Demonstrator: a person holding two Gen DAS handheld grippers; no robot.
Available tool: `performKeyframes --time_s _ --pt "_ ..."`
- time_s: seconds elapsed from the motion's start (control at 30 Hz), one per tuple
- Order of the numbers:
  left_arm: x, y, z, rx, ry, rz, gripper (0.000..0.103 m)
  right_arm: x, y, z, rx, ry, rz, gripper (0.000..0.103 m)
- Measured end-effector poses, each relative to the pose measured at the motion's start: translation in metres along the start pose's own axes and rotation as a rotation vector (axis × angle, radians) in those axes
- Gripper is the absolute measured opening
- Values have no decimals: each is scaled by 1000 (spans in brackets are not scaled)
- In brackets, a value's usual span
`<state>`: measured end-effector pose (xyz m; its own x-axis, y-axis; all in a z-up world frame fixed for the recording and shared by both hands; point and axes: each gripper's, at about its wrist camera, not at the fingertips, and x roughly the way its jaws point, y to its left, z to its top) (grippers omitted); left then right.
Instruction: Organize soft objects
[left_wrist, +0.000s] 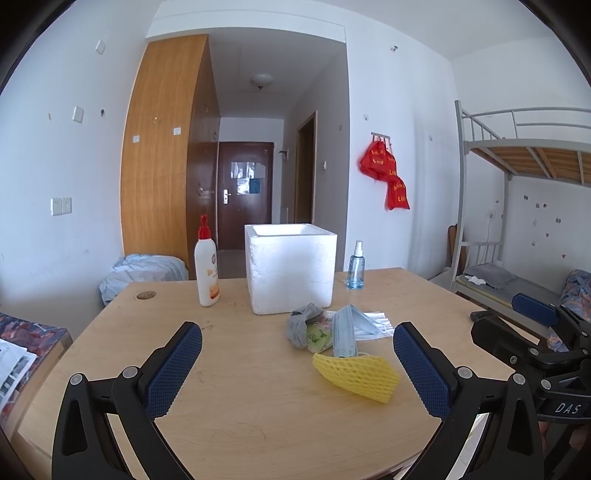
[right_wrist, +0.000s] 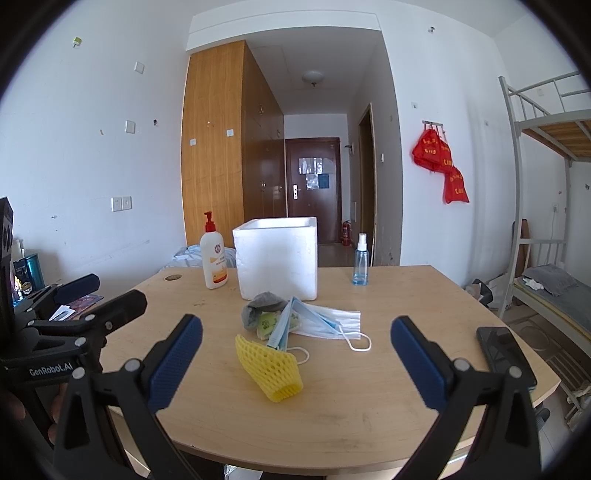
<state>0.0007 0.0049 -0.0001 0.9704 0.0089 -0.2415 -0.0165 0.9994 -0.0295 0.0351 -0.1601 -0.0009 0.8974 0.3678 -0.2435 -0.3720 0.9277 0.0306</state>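
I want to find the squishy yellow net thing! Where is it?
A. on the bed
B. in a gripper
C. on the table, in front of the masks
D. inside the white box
C: the yellow foam net lies on the table, just in front of the face masks, with both grippers open and empty.

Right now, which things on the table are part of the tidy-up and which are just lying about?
For the job:
yellow foam net
face masks
grey cloth
green packet
white foam box

Lying about:
lotion bottle
spray bottle
phone

Both wrist views face forward, sharing the table (left_wrist: 240, 387)
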Motion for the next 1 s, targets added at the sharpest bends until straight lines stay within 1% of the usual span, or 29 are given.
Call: performKeyframes --time_s 0.23,0.57,0.77,1.0 --pt "3 1 0 -1 7 -10 103 4 -1 1 -1 5 1 103" --pt "22 6 7 -23 38 -9 103 22 -6 6 1 32 2 103" --pt "40 10 13 -27 66 -9 103 38 -12 12 5 52 -2 103" --pt "66 10 18 -17 102 -4 103 66 -22 16 28 110 7 103"
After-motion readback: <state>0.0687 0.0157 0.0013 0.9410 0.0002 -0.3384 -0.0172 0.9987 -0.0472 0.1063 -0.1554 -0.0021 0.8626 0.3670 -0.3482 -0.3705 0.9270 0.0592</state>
